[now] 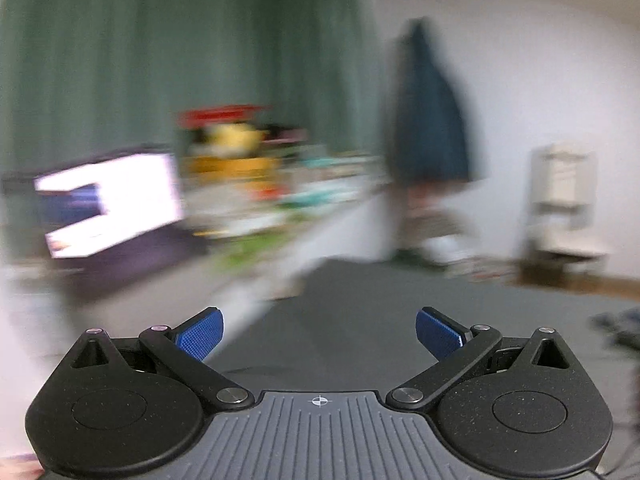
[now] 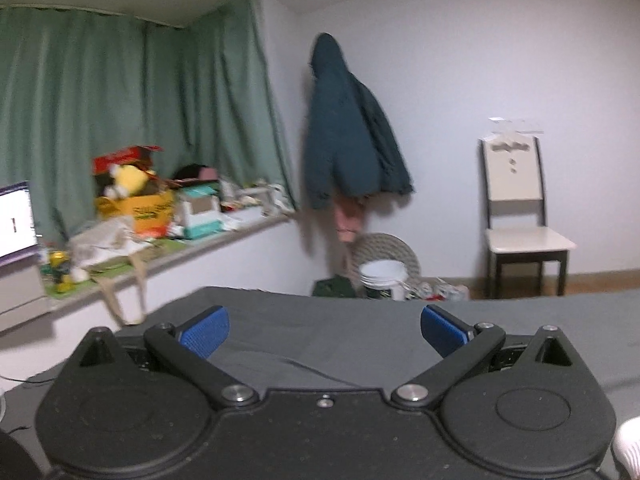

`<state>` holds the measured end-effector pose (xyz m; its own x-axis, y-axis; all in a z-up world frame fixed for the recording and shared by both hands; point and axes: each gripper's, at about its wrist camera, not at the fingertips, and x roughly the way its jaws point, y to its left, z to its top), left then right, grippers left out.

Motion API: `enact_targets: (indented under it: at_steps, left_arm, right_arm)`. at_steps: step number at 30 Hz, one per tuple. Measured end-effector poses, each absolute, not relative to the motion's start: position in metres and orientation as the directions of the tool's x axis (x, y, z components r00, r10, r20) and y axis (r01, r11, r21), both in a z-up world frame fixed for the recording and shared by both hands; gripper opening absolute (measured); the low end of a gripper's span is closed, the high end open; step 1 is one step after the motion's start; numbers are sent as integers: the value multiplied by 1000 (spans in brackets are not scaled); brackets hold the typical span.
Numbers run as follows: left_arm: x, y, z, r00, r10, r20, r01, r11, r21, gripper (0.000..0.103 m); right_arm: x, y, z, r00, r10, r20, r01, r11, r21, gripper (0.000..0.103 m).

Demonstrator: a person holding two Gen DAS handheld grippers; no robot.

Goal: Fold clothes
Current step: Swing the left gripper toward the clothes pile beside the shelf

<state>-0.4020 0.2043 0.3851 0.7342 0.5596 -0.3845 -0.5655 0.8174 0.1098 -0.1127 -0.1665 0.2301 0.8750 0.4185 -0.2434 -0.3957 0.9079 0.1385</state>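
My left gripper (image 1: 319, 334) is open and empty, held above a dark grey covered surface (image 1: 360, 320); its view is blurred by motion. My right gripper (image 2: 325, 330) is open and empty over the same grey surface (image 2: 328, 320). A dark crumpled garment (image 1: 618, 330) shows at the right edge of the left wrist view, lying on the grey surface, apart from the gripper. No garment lies between either pair of fingers.
A dark teal jacket (image 2: 348, 136) hangs on the far wall. A cluttered ledge (image 2: 160, 216) with boxes and a lit screen (image 2: 14, 220) runs along the left under green curtains. A chair (image 2: 520, 216) and a white bucket (image 2: 384, 278) stand by the wall.
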Motion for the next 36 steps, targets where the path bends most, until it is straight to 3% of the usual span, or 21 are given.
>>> enact_targets:
  at_steps: [3, 7, 14, 19, 24, 29, 36]
  left_arm:
    - [-472, 238, 397, 545, 738, -398, -735, 649, 195, 103]
    - [-529, 283, 368, 345, 789, -509, -822, 515, 242, 103]
    - [-516, 316, 275, 224, 692, -687, -775, 554, 305, 103]
    - [-456, 326, 223, 197, 687, -700, -647, 627, 434, 103]
    - [-411, 381, 205, 148, 613, -776, -608, 675, 418, 103]
    - [-380, 418, 178, 2, 538, -843, -472, 744, 473, 103]
    - [-358, 431, 141, -136, 435, -890, -351, 819, 454, 98]
  right_arm:
    - [-117, -162, 233, 858, 455, -239, -437, 891, 125, 103]
    - [-122, -154, 227, 845, 465, -264, -460, 884, 86, 103]
    - [-134, -140, 221, 827, 471, -308, -482, 875, 44, 103]
    - [-142, -133, 219, 820, 476, -319, -501, 865, 2, 103]
    - [-143, -126, 216, 809, 477, -343, -516, 856, -24, 103]
    - [-143, -119, 211, 805, 462, -372, -516, 855, -56, 103]
    - [-141, -106, 203, 790, 456, -411, -528, 846, -76, 103]
